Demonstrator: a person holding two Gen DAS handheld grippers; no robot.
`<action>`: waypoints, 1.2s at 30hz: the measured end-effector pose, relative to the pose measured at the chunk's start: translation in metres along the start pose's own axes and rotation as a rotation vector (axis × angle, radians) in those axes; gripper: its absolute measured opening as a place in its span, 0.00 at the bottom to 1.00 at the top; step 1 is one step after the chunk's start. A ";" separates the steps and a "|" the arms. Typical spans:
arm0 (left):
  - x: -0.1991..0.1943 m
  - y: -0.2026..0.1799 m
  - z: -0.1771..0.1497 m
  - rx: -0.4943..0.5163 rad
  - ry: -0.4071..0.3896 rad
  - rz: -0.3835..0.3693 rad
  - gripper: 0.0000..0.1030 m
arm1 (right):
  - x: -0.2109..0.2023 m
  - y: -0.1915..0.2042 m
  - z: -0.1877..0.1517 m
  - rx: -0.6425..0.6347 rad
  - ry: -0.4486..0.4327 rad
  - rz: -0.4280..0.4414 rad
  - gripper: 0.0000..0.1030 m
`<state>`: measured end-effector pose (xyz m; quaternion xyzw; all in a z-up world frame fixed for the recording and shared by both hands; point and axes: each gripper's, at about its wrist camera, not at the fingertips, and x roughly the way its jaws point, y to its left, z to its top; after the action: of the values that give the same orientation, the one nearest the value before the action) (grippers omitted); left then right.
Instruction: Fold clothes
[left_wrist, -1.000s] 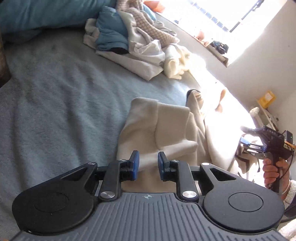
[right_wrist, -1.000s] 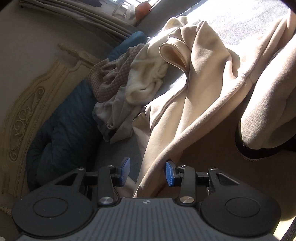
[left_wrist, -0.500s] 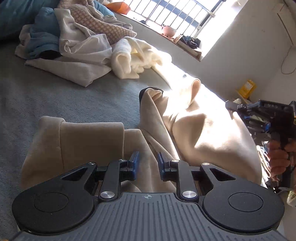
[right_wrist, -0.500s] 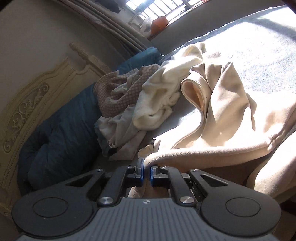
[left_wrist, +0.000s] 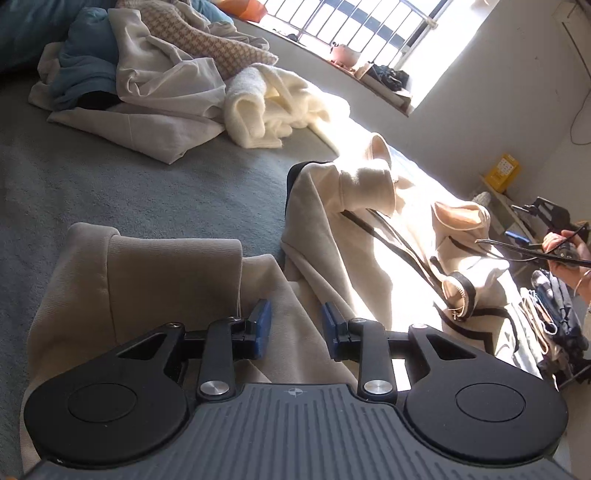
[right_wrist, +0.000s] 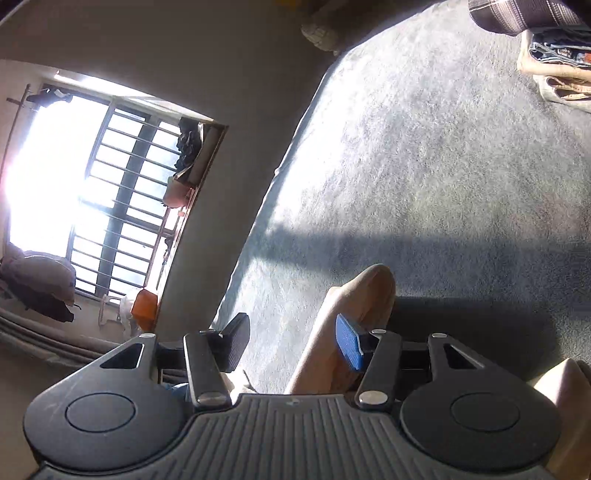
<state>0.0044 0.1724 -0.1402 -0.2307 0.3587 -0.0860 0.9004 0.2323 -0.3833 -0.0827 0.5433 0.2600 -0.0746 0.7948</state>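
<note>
A beige hooded garment (left_wrist: 369, 229) with black trim lies spread on the grey bed cover (left_wrist: 110, 184); its folded sleeve part (left_wrist: 155, 273) lies just ahead of my left gripper (left_wrist: 295, 325). The left gripper is open and hovers over the fabric, gripping nothing. In the right wrist view my right gripper (right_wrist: 291, 339) is open, with a fold of the beige garment (right_wrist: 351, 306) lying loose between its fingers over the grey cover (right_wrist: 443, 184). The right gripper and the hand holding it show at the right edge of the left wrist view (left_wrist: 554, 236).
A heap of unfolded clothes (left_wrist: 159, 74) lies at the far left of the bed, with a cream towel (left_wrist: 266, 103) beside it. A barred window (right_wrist: 92, 192) and wall bound the bed's far side. Folded items (right_wrist: 554, 66) lie at the far right.
My right gripper has opened and let go of the beige fabric, then swung away toward the window. My left gripper has opened wider. The garment now lies spread out further.
</note>
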 end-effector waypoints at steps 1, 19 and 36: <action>0.001 -0.003 0.000 0.009 0.005 0.003 0.36 | -0.003 -0.010 -0.004 -0.017 0.027 -0.007 0.54; 0.061 -0.133 -0.031 0.407 0.274 -0.249 0.66 | -0.140 -0.083 -0.086 -0.784 0.534 -0.127 0.66; 0.056 -0.192 -0.087 0.662 0.437 -0.287 0.66 | -0.119 -0.128 -0.080 -0.584 0.480 -0.111 0.66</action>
<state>-0.0124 -0.0452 -0.1374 0.0469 0.4583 -0.3680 0.8077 0.0530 -0.3818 -0.1512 0.2812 0.4781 0.0891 0.8273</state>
